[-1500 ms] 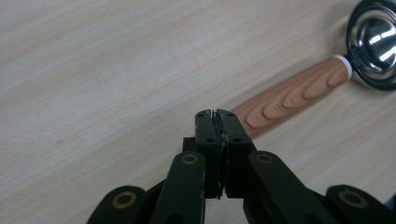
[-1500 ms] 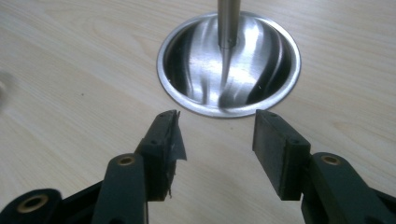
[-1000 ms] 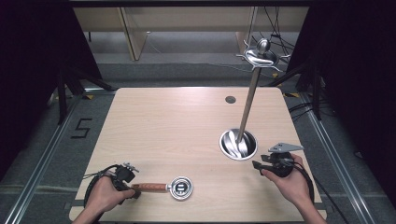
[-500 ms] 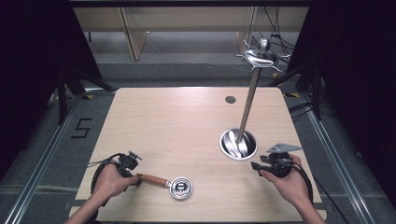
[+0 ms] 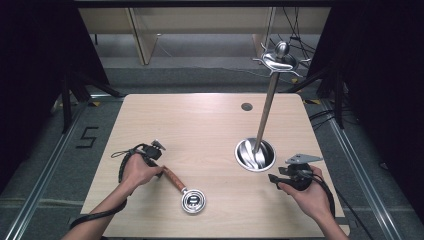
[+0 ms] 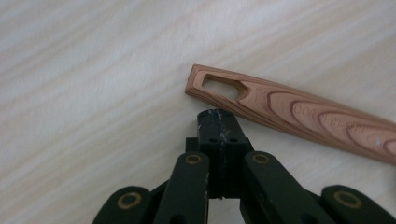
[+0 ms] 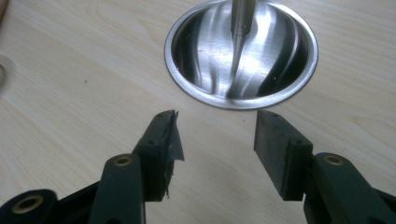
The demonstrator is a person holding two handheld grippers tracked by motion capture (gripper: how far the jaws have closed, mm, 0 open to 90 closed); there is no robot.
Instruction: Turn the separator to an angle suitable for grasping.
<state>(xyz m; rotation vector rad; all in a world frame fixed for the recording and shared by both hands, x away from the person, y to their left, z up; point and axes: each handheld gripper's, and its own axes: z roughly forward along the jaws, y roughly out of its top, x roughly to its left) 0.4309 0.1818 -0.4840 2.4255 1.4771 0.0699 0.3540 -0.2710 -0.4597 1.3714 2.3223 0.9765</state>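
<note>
While the left hand has pushed up and in over the last second, the high view now has the left gripper (image 5: 150,152) in the lower left of the frame, at the top end of the wooden handle (image 5: 171,177). That handle has swung: it lay flat across the bottom edge before, now it slants down-right to the metal scoop (image 5: 193,201), which sits low, centre-left on the table (image 5: 200,120). Right gripper (image 5: 280,181) at lower right has barely shifted, parked just beside the stand (image 5: 256,154), whose pole rises to hooks at upper right.

Left gripper view: jaws pressed together, nothing between them, tips just below the handle's slotted end (image 6: 219,86) at frame centre; touching or a hair apart, cannot tell. Handle runs off to the right edge. Looks like a nudge with closed tips, not a grasp, so the scoop is being turned, not picked up yet.

Right gripper view: jaws wide apart, empty, over bare wood. The stand's steel dish (image 7: 240,53) fills the upper middle with the pole foot in it. This hand looks idle, waiting near the stand, probably for hanging the scoop later.
</note>
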